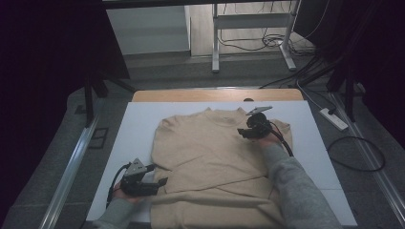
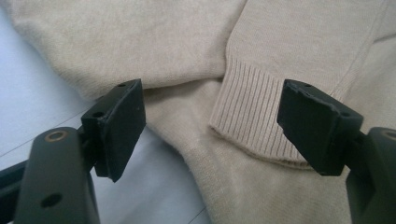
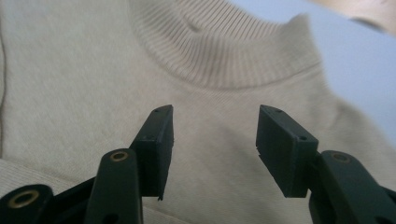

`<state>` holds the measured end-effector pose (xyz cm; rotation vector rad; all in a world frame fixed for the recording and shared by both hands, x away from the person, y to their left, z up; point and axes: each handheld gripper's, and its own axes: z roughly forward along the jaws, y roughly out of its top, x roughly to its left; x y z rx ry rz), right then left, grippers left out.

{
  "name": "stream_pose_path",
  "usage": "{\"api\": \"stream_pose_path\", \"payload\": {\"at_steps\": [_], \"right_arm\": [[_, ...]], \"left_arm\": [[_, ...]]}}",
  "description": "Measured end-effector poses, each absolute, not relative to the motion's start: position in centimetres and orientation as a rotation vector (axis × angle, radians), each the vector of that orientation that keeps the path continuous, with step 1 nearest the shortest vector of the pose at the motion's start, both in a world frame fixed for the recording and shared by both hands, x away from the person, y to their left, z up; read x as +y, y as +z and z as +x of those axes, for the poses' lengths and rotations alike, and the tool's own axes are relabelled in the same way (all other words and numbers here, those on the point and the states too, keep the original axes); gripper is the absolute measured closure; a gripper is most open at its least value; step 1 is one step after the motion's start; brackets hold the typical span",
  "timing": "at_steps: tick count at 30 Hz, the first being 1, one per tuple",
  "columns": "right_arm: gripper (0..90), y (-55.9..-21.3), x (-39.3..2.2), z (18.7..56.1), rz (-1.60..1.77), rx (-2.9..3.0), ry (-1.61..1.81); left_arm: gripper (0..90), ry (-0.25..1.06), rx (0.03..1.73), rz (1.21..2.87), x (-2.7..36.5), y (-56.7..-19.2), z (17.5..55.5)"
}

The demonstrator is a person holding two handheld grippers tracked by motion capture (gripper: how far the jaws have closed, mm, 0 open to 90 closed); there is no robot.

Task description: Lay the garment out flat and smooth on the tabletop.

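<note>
Beige knit sweater [image 1: 210, 157] lies flat on the white table cover [image 1: 133, 124], no label or writing readable. Left gripper [image 1: 160, 183], jaws spread, sits at its near-left edge by a ribbed cuff [image 2: 252, 112]. Right gripper [image 1: 244, 132], jaws apart and empty, hovers near the ribbed collar [image 3: 219, 51].

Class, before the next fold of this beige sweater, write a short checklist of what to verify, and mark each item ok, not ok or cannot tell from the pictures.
1. Sweater lies on the white board: ok.
2. Left sleeve is already folded across the body, its ribbed cuff lying on the fabric: ok.
3. Left hand-held gripper is open at the sweater's left edge, pads off the cloth: ok.
4. Right hand-held gripper is open above the right shoulder, nothing between its jaws: ok.
5. Ribbed collar lies flat ahead of the right hand-held gripper: ok.
6. Bottom hem is straight: cannot tell, it runs out of the high view.
</note>
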<state>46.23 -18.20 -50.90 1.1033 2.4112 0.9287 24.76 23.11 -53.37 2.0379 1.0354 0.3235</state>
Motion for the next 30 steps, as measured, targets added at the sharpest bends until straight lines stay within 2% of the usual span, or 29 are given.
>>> {"api": "stream_pose_path", "payload": {"at_steps": [8,18,25,30], "right_arm": [[46.3,-50.4,-16.2,44.2,1.024,2.482,1.026],[44.9,-49.1,-10.3,36.4,0.71,2.644,1.181],[44.7,-49.9,-5.1,31.3,0.487,2.778,1.206],[44.7,-51.0,-1.8,29.2,0.333,2.837,1.192]], "left_arm": [[23.1,0.329,1.041,2.032,23.2,-53.3,24.7],[22.3,0.335,1.072,2.003,23.7,-53.2,24.9],[22.3,0.339,1.077,2.002,23.8,-53.2,24.9],[22.3,0.34,1.08,2.002,23.7,-53.3,25.0]]}}
